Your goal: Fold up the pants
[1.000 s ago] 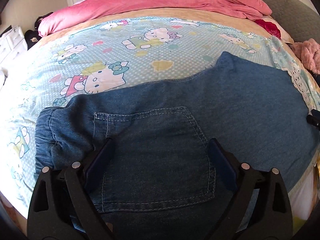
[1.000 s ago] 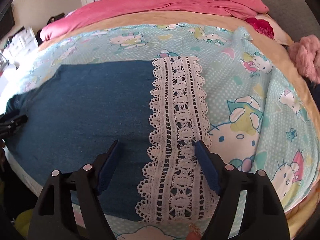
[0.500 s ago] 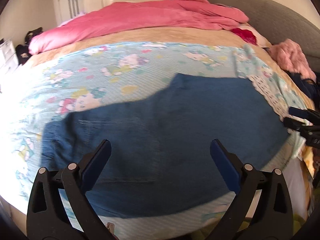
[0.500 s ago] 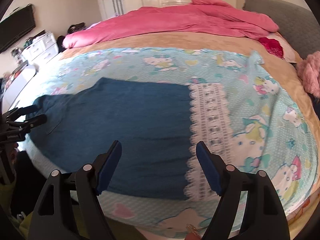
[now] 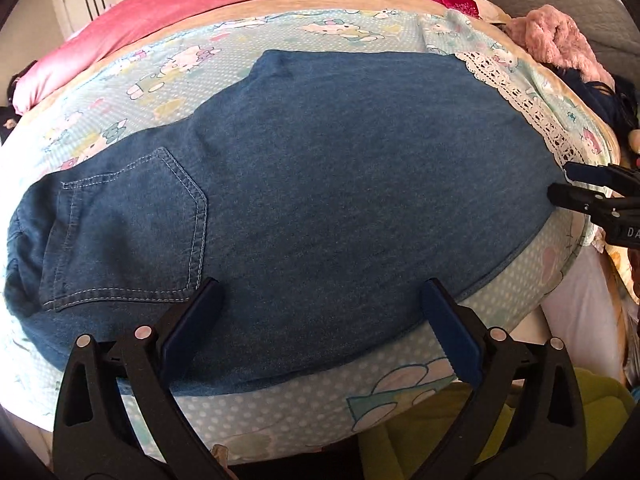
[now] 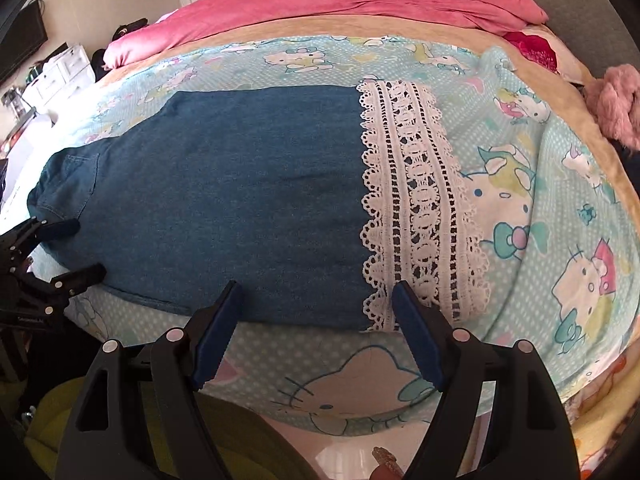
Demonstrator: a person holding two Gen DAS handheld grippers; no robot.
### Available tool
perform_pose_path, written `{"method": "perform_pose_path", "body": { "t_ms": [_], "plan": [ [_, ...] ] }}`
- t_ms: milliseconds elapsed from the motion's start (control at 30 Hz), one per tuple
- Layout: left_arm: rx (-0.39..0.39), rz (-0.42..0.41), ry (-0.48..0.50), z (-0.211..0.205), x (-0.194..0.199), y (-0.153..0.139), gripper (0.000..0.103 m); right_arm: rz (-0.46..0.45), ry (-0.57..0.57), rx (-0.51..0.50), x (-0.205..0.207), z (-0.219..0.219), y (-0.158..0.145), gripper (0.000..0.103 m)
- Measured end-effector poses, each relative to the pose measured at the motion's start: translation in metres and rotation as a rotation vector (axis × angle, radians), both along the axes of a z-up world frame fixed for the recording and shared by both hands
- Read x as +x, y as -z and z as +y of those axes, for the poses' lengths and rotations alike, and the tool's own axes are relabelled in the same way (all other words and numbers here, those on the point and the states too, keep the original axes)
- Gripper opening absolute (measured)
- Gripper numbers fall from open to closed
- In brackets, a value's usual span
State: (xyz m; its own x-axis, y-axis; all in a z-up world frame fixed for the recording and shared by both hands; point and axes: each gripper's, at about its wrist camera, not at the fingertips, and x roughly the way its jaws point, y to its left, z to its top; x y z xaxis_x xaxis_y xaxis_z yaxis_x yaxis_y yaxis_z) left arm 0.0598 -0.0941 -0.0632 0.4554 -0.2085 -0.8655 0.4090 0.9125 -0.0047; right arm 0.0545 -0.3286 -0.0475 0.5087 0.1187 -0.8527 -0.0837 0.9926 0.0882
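Now that both tongs have been drawn back toward the near bed edge, the pants [image 5: 340,184] are seen lying flat on the bedsheet [image 6: 540,200]. The left gripper [image 5: 320,328] and right gripper [image 6: 316,320] are spread, nothing pinched; another fold seems due.

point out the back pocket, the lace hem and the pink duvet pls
back pocket [image 5: 124,232]: left wrist view, middle of the stitched denim patch.
lace hem [image 6: 416,200]: right wrist view, centre of the white lace band.
pink duvet [image 6: 360,0]: right wrist view, middle of the bunched pink fabric.
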Motion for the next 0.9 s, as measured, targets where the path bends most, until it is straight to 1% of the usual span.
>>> {"method": "perform_pose_path", "body": {
  "t_ms": [167, 233, 300, 367, 467, 600, 733, 767, 800, 833, 900],
  "plan": [
    [-0.012, -0.003, -0.004, 0.0, -0.001, -0.002, 0.093, 0.0, -0.003, 0.01, 0.0, -0.002, -0.005, 0.077],
    [-0.015, -0.004, -0.01, 0.002, -0.003, -0.005, 0.093, -0.016, 0.01, 0.033, -0.002, -0.007, -0.011, 0.077],
    [-0.041, -0.004, -0.016, 0.004, -0.007, -0.01, 0.093, -0.035, 0.022, 0.029, -0.004, -0.009, -0.017, 0.077],
    [-0.064, -0.009, -0.017, 0.006, -0.01, -0.017, 0.093, -0.053, 0.032, 0.019, -0.006, -0.011, -0.022, 0.077],
    [-0.068, -0.042, -0.018, 0.004, -0.014, -0.029, 0.093, -0.078, 0.058, 0.027, -0.008, -0.017, -0.031, 0.078],
    [-0.098, -0.071, -0.017, 0.001, -0.014, -0.046, 0.093, -0.103, 0.073, 0.017, -0.008, -0.021, -0.039, 0.078],
    [-0.103, -0.099, -0.001, -0.009, -0.011, -0.062, 0.093, -0.125, 0.098, 0.02, -0.011, -0.027, -0.046, 0.078],
    [-0.105, -0.106, 0.005, -0.012, -0.009, -0.065, 0.093, -0.13, 0.103, 0.023, -0.012, -0.029, -0.047, 0.079],
    [-0.105, -0.113, 0.007, -0.015, -0.008, -0.068, 0.093, -0.135, 0.112, 0.024, -0.013, -0.031, -0.048, 0.086],
    [-0.104, -0.118, 0.01, -0.018, -0.007, -0.071, 0.093, -0.146, 0.125, 0.024, -0.014, -0.033, -0.05, 0.096],
    [-0.108, -0.131, 0.023, -0.026, -0.003, -0.078, 0.093, -0.165, 0.14, 0.03, -0.017, -0.038, -0.054, 0.096]
  ]
}}
